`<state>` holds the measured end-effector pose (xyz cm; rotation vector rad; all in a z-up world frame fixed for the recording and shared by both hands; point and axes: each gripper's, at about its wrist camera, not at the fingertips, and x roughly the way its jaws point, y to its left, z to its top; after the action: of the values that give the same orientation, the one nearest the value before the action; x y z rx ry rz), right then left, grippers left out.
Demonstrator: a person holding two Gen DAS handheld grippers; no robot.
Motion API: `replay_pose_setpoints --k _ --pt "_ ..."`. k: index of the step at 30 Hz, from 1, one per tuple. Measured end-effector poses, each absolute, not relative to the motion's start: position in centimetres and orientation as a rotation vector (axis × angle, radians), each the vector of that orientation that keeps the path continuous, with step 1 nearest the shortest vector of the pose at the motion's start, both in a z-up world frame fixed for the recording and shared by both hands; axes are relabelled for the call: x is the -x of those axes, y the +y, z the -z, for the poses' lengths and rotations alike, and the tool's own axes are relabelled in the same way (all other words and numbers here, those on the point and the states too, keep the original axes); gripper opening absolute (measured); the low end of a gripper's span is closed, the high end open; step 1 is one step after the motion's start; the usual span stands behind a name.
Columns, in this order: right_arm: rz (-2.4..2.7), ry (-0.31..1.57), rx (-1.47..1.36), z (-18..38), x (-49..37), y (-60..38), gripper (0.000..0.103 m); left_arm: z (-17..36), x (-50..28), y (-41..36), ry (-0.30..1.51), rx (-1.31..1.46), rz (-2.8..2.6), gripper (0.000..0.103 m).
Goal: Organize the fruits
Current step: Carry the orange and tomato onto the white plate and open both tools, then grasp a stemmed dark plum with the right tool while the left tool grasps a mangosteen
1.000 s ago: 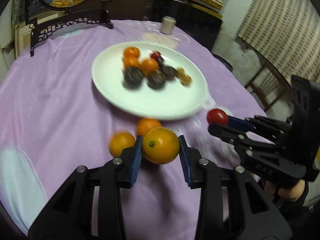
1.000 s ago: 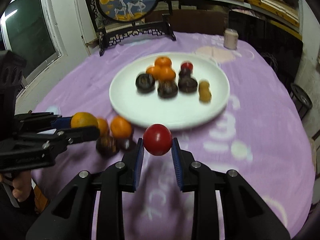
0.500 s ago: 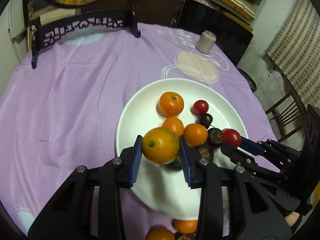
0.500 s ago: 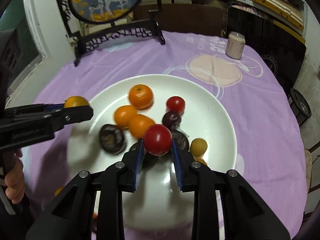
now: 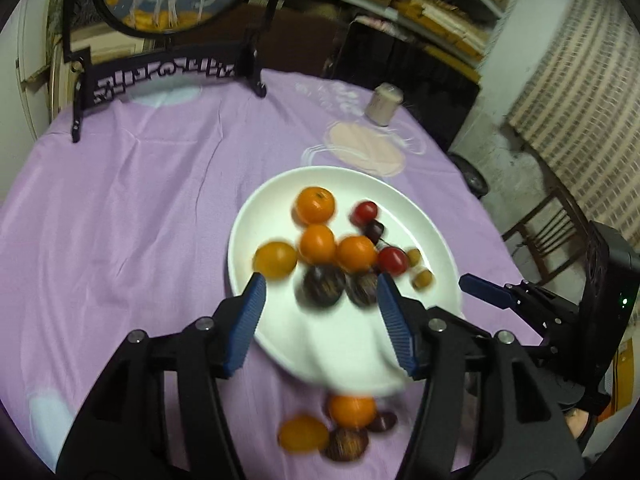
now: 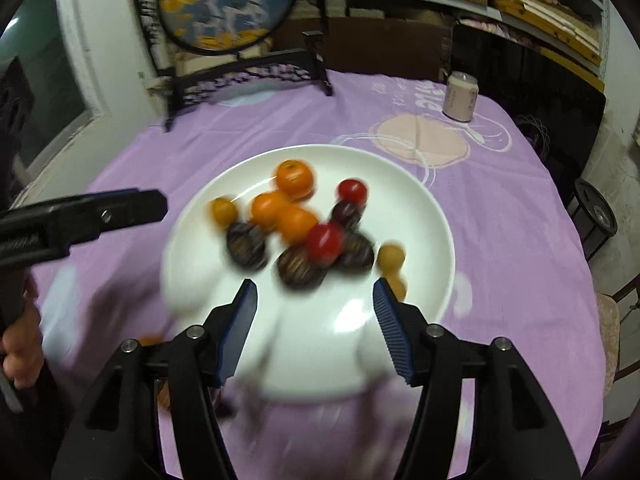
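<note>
Nearby, loose fruits point(image 5: 336, 428) off plate point(image 5: 340, 344); can point(image 6: 459, 97), screen stand point(image 5: 168, 72) beyond.

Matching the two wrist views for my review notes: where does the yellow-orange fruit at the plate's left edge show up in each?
Left wrist: the yellow-orange fruit sits at the plate's left edge, just above the left finger tip.
Right wrist: the same fruit, blurred, lies upper left on the plate, beside the left hand-held gripper.
Shared landmark: the can far behind the plate.
</note>
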<state>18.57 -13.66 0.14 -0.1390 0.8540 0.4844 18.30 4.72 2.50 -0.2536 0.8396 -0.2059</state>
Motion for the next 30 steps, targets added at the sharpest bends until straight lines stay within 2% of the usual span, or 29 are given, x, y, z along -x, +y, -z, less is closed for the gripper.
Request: replay_pose_setpoints --k 1,3,13,18,26,28,30 --pt "-0.497 0.848 0.134 -0.2 -17.3 -13.9 0.065 -2.7 -16.9 4.6 0.823 0.246 0.207 0.067" --pt "-0.517 0.841 0.114 -0.3 -15.0 -14.6 0.071 -2.8 -13.8 4.5 0.796 0.237 0.216 0.067" --pt "-0.540 0.897 0.112 2.3 -9.9 -14.4 0.071 -0.5 -6.2 5.7 0.818 0.228 0.179 0.067" --pt "-0.525 0.922 0.196 5.5 -9.6 -12.3 0.071 2.0 -4.2 6.1 0.872 0.232 0.181 0.067" --pt "-0.510 0.930 0.248 7.1 -11.6 -9.9 0.071 3.8 -2.6 6.6 0.923 0.244 0.190 0.067" --pt "-0.530 0.925 0.274 7.4 -11.8 -9.1 0.065 3.8 -2.5 6.5 0.923 0.244 0.196 0.067" --pt "-0.573 0.908 0.288 7.2 -11.6 -8.4 0.038 3.8 -2.5 6.2 0.921 0.241 0.204 0.067"
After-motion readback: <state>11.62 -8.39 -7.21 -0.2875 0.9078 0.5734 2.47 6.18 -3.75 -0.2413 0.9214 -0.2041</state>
